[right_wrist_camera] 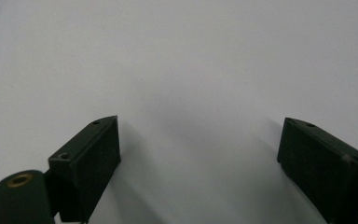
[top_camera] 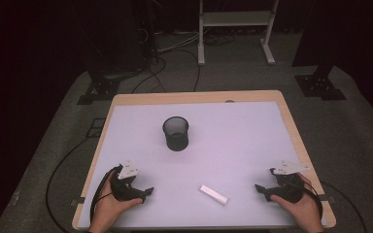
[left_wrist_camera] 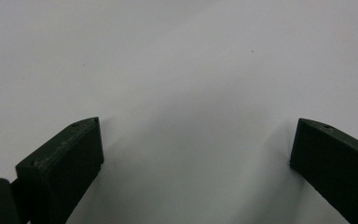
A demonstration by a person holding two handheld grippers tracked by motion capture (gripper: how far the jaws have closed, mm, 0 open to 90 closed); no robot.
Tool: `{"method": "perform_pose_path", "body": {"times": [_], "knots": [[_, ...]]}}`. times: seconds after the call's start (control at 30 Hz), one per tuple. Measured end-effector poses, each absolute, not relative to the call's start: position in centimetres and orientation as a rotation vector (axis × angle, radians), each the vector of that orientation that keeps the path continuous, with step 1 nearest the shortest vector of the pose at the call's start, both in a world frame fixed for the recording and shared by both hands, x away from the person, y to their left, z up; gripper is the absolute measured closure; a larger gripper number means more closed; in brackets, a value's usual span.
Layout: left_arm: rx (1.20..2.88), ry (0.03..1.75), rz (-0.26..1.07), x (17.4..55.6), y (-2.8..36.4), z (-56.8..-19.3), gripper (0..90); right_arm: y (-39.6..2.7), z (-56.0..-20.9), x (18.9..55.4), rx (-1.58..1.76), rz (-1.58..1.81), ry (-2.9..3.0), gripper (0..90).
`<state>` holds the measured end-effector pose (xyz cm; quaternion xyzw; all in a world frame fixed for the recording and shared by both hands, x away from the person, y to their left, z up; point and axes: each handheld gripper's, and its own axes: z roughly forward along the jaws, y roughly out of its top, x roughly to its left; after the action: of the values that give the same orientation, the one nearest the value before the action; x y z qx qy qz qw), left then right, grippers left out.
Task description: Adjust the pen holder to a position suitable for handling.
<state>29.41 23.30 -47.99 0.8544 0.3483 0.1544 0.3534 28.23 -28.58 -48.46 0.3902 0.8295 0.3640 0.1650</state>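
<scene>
A black mesh cup [top_camera: 176, 133] stands upright near the middle of the white table mat [top_camera: 223, 145]. A small white bar [top_camera: 213, 194] lies flat near the front edge, between my two hands. My left gripper [top_camera: 145, 191] rests on the mat at the front left, held by a hand, pointing right. Its jaws are wide apart over bare white mat [left_wrist_camera: 196, 135], so it is open. My right gripper [top_camera: 260, 189] rests at the front right, pointing left toward the bar. It is open too, with nothing between its jaws [right_wrist_camera: 198, 140].
The mat covers a wooden table [top_camera: 291, 126] on grey carpet. Cables [top_camera: 58, 174] trail over the floor at the left and behind. A white metal stand [top_camera: 233, 29] and black stand feet [top_camera: 320, 85] are beyond the far edge.
</scene>
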Motion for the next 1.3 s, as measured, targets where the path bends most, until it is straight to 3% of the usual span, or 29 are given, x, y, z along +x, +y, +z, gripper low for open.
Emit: {"method": "perform_pose_path", "body": {"times": [0.2,0.5,1.3], "knots": [[2.204,0.904,0.398,29.4,23.4,-47.9,2.3,-28.6,-48.5,28.2,1.111,1.037,2.363,11.8],[2.191,0.909,0.41,29.5,23.6,-47.1,14.0,-28.6,-48.5,28.2,1.11,1.035,2.362,11.8],[2.144,0.909,0.379,31.7,22.9,-42.7,28.5,-28.6,-48.5,28.2,1.111,1.038,2.363,11.9]]}}
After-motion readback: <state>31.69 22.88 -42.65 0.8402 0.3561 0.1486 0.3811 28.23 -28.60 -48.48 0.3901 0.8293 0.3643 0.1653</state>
